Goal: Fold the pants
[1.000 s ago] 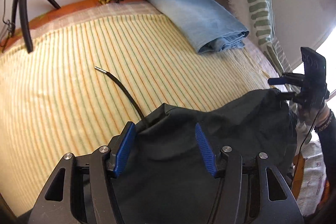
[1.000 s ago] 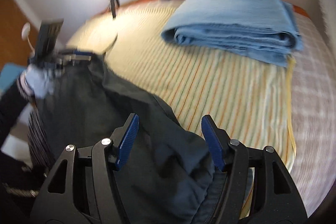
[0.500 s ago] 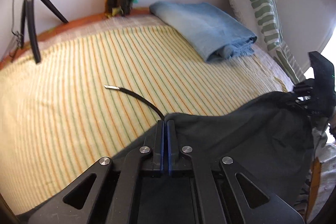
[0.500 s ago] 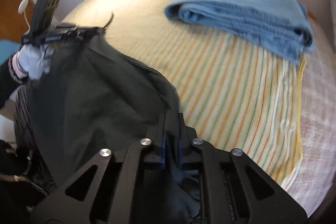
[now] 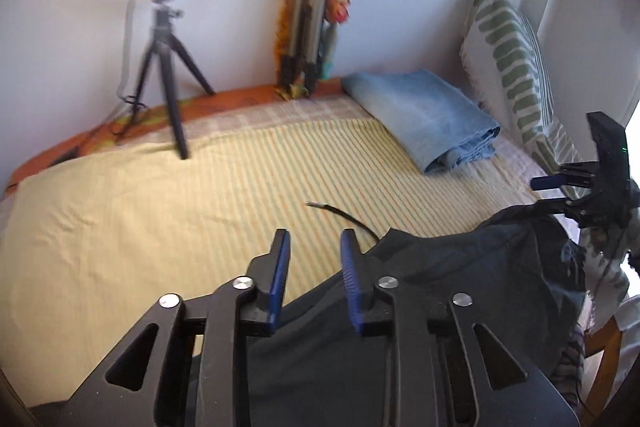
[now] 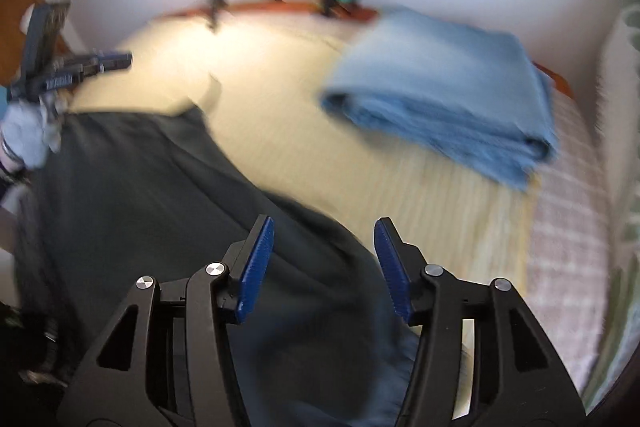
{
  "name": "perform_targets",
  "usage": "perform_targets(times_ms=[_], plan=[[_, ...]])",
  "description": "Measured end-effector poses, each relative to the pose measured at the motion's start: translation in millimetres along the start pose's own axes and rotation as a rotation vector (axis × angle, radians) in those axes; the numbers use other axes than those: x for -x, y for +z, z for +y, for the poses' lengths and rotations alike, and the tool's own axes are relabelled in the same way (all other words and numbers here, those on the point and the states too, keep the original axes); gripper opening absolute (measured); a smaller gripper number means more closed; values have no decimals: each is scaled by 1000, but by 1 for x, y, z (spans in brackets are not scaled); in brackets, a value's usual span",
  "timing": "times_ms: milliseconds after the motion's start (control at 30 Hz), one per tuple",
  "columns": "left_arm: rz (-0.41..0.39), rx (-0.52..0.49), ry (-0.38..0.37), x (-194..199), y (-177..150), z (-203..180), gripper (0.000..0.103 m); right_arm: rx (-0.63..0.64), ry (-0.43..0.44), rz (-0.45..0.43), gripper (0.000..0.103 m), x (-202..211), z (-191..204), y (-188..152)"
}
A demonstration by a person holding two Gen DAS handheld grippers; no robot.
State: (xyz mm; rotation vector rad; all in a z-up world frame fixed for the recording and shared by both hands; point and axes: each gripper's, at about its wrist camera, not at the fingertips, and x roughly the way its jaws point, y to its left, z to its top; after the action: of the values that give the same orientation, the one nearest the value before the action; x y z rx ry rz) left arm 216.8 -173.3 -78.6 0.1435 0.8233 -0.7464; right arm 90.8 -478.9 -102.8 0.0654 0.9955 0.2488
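The dark pants (image 5: 432, 291) lie spread over the near edge of the bed (image 5: 160, 219), their drawstring (image 5: 344, 217) trailing onto the striped sheet. The left gripper (image 5: 314, 259) and the right gripper (image 6: 322, 251) hover above the cloth, both opening with nothing pinched between their blue pads. Folded blue jeans (image 5: 424, 123) rest far right, by a pillow (image 5: 516, 67).

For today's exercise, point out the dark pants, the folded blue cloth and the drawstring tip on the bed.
dark pants (image 5: 460, 291), left wrist view, on the flat middle of the fabric.
folded blue cloth (image 5: 420, 111), left wrist view, on its top layer.
drawstring tip (image 5: 314, 204), left wrist view, on the pale end.
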Motion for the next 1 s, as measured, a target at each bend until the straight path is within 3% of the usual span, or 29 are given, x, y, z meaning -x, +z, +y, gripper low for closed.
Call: perform_targets(times_ms=[67,133,300,467,500,600,667,767,900,967,1000], plan=[[-30,34,19,35,-8,18,40,14,79,1,56,-16,17,18],[-48,78,40,66,-18,37,40,54,120,29,57,-45,39,35],[-49,188,142,135,-59,90,50,60,163,91,57,-108,73,55],[-45,301,294,199,-113,145,50,59,184,101,57,-139,91,64],[-43,323,317,207,-120,152,50,59,188,94,52,-140,96,65],[-35,386,399,235,-147,180,50,78,187,75,9,-139,107,67],[-35,439,431,252,-163,199,50,109,152,46,5,-136,116,71],[-31,485,495,274,-181,218,50,64,83,6,4,-132,109,82],[-28,545,501,283,-203,232,50,17,97,55,5,-141,102,82],[-31,597,471,283,-221,240,50,-4,101,79,9,-143,103,78],[-32,625,449,284,-229,244,53,-5,78,74,21,-141,105,76]])
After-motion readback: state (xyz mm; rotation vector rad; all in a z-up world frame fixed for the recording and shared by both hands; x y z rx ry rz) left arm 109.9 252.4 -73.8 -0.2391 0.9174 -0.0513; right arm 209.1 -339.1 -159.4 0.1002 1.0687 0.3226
